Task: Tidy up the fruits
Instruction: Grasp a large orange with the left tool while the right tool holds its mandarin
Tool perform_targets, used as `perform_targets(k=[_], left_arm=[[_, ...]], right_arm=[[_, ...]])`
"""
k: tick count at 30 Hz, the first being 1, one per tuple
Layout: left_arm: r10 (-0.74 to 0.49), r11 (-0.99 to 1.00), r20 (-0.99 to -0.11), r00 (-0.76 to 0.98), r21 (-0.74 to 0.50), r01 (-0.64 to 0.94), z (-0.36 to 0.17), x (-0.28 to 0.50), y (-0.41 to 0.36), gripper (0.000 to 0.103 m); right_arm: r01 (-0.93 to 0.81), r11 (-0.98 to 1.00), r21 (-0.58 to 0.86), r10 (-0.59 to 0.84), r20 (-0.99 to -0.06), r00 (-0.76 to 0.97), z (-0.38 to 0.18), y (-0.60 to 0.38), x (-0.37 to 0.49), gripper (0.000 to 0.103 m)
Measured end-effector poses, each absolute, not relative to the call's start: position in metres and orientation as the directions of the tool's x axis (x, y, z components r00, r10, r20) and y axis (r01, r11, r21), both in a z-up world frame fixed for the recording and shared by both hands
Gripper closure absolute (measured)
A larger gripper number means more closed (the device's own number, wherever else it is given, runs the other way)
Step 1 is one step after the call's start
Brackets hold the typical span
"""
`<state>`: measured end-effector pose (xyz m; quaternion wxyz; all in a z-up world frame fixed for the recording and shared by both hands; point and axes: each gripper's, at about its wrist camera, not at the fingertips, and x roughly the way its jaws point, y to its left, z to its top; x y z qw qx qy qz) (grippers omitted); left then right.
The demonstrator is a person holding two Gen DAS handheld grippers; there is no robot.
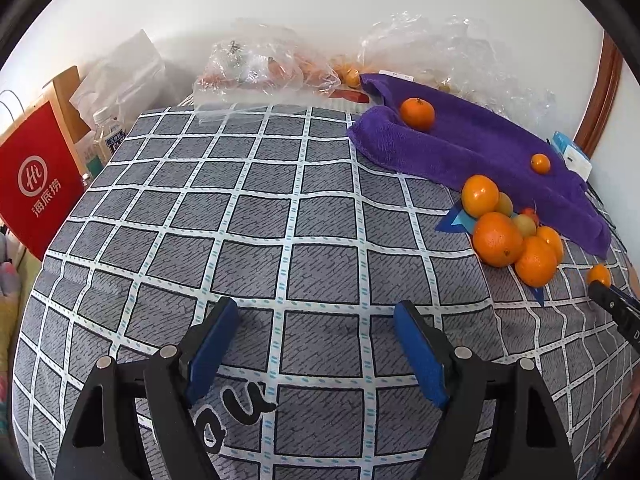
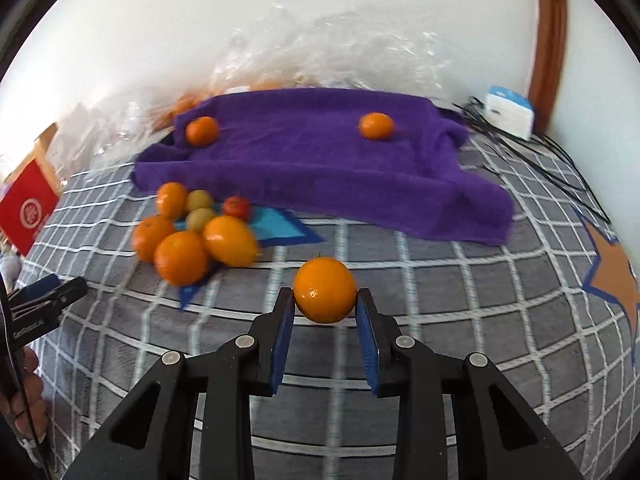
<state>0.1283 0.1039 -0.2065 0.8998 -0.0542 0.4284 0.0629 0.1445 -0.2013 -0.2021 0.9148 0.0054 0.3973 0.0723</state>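
Observation:
My right gripper [image 2: 325,300] is shut on an orange [image 2: 325,290] and holds it above the checked cloth; that orange also shows in the left wrist view [image 1: 599,275]. A pile of oranges [image 2: 182,256] [image 1: 498,239] with small green fruits [image 2: 200,219] and a red one [image 2: 237,207] lies by a purple towel [image 2: 320,164] [image 1: 480,148]. Two oranges rest on the towel, one at its left [image 2: 202,131] [image 1: 417,113] and one at its right [image 2: 376,125] [image 1: 540,163]. My left gripper [image 1: 316,316] is open and empty over bare cloth.
Clear plastic bags with more fruit [image 1: 260,68] lie along the wall. A red paper bag [image 1: 34,184] and a water bottle [image 1: 106,136] stand at the left edge. A white box [image 2: 510,110] and black cables [image 2: 540,156] lie at the right.

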Motion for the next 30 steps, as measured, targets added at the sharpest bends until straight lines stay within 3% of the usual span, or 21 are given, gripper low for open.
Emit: perform_targets(k=[16, 27, 30], left_arm=[[0.062, 0.988, -0.782, 0.62, -0.04, -0.149, -0.208, 0.129, 0.103, 0.019], [0.086, 0.989, -0.788, 0.61, -0.009, -0.15, -0.206, 0.128, 0.099, 0.021], [0.036, 0.991, -0.789, 0.614, -0.049, -0.122, -0.199, 0.128, 0.096, 0.024]], right_arm=[[-0.096, 0.995, 0.03, 0.086, -0.743, 0.663, -0.214, -0.214, 0.149, 0.072], [-0.077, 0.997, 0.021, 0.069, -0.706, 0.705, -0.205, -0.231, 0.138, 0.072], [-0.077, 0.997, 0.027, 0.074, -0.701, 0.71, -0.205, -0.238, 0.138, 0.072]])
